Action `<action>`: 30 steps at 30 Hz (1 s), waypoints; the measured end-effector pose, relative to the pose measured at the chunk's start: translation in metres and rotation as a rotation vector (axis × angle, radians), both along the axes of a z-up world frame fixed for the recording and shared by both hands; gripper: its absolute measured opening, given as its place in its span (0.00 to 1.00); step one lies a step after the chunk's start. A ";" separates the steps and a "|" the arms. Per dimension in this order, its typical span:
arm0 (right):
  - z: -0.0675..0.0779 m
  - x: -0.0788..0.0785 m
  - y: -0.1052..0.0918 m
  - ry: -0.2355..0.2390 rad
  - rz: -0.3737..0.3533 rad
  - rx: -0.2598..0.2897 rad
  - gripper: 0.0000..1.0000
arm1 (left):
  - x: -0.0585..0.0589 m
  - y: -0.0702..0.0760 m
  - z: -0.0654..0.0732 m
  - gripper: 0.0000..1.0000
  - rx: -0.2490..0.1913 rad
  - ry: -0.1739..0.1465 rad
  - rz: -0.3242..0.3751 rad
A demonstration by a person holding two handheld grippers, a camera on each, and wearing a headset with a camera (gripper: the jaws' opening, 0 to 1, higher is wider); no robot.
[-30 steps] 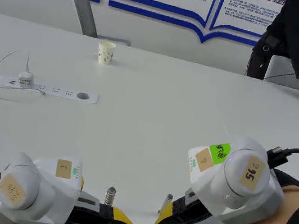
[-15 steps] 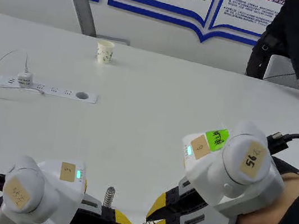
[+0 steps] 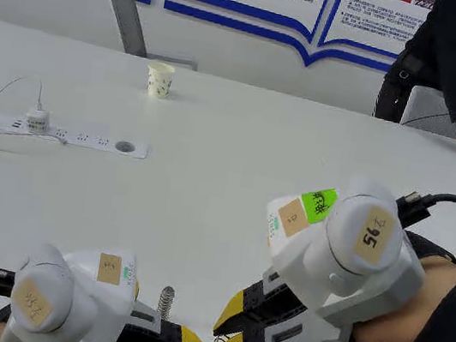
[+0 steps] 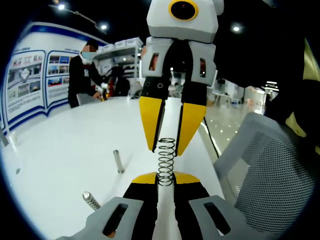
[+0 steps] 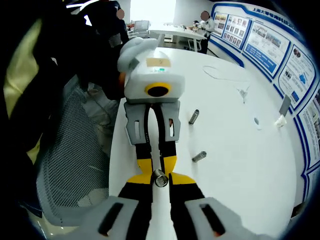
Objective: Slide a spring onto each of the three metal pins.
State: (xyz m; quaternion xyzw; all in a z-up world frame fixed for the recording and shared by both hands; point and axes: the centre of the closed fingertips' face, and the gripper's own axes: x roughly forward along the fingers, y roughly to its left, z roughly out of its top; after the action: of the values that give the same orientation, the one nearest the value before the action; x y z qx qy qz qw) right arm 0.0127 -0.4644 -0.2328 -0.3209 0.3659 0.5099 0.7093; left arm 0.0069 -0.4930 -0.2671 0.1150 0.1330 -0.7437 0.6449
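We count two grippers, the left gripper and the right gripper. Springs, two: one spring between the grippers, a second spring seated on a pin. Pins in sight, two: a bare pin and a sprung pin; also one paper cup and one power strip.

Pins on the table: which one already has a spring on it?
The nearer pin, low left in the left gripper view: a spring coils round it. The farther pin is smooth and bare.
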 end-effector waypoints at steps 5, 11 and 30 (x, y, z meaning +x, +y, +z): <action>-0.004 -0.001 -0.001 0.017 -0.009 -0.003 0.14 | 0.001 0.000 0.001 0.10 -0.002 -0.007 0.000; -0.007 -0.002 -0.002 0.032 -0.016 -0.002 0.14 | -0.001 -0.001 0.002 0.10 -0.010 -0.017 -0.006; -0.008 0.000 -0.003 0.029 -0.025 0.003 0.12 | 0.002 -0.002 0.004 0.13 -0.020 -0.017 0.015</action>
State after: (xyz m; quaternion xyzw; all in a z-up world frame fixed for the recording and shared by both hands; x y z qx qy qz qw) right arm 0.0125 -0.4673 -0.2403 -0.3078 0.3792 0.5063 0.7107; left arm 0.0090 -0.4951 -0.2626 0.1139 0.1210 -0.7390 0.6529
